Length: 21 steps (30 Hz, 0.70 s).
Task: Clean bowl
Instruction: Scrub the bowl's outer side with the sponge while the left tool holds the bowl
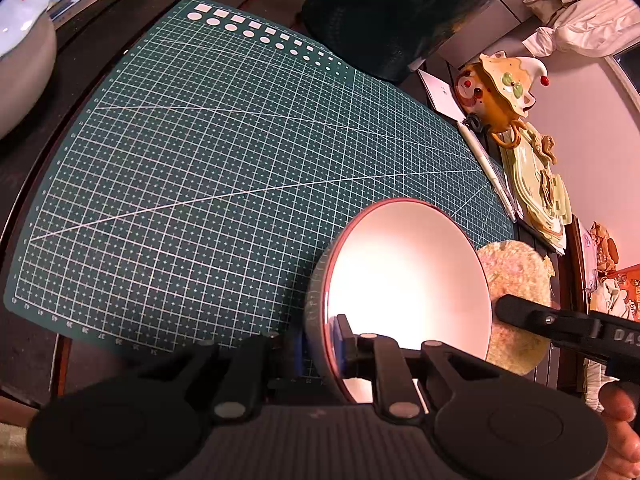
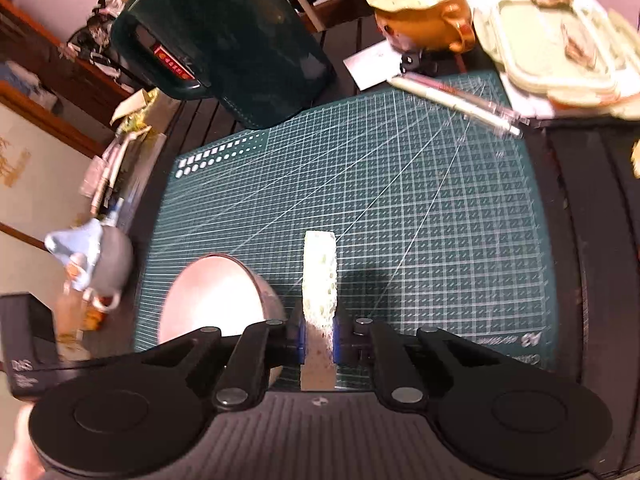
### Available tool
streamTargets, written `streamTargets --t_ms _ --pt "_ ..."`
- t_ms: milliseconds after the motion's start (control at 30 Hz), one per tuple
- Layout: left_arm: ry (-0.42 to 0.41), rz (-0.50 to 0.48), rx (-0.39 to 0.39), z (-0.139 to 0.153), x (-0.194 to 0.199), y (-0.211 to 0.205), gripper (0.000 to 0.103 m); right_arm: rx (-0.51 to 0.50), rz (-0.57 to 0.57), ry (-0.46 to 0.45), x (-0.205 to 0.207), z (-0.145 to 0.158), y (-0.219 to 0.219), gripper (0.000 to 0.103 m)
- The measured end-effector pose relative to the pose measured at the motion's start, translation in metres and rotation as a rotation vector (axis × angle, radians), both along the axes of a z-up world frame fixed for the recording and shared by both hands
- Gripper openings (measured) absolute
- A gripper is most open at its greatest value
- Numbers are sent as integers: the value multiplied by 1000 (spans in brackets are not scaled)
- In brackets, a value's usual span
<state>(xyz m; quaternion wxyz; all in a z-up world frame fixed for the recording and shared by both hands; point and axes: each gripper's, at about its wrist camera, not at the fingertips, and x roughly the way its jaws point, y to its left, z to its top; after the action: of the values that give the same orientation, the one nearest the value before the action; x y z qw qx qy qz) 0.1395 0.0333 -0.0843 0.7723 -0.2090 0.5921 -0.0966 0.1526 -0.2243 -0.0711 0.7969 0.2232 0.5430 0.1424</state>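
A dark slatted wooden counter [image 2: 592,208] carries a green gridded cutting mat [image 1: 208,168] under warm, reddish indoor light. At the far edge stands a large dark green translucent plastic container [image 2: 240,40] with a handle, beside an orange clown-faced ceramic teapot [image 1: 492,92] and stacked pale green scalloped ceramic trays [image 2: 552,44]. Two white pens [image 2: 456,100] lie along the mat's edge. A grey rounded pot with a pale blue lid [image 2: 100,256] sits off to one side. Pale pinkish walls [image 1: 580,140] and crumpled white cloth [image 1: 588,20] fill the distance.
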Motion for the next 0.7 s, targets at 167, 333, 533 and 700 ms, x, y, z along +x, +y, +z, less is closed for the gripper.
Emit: streamTargets --t_ms 167,333,533,700 --pt "-1 -2 1 0 0 0 15 63 10 -26 -3 12 -1 11" --pt "-1 -6 2 0 2 2 15 54 14 5 0 1 7 11" --pt "-1 -8 3 0 2 2 15 132 -24 52 4 -7 -4 11" --pt "0 -8 2 1 2 2 15 136 -20 -9 -1 11 -8 11"
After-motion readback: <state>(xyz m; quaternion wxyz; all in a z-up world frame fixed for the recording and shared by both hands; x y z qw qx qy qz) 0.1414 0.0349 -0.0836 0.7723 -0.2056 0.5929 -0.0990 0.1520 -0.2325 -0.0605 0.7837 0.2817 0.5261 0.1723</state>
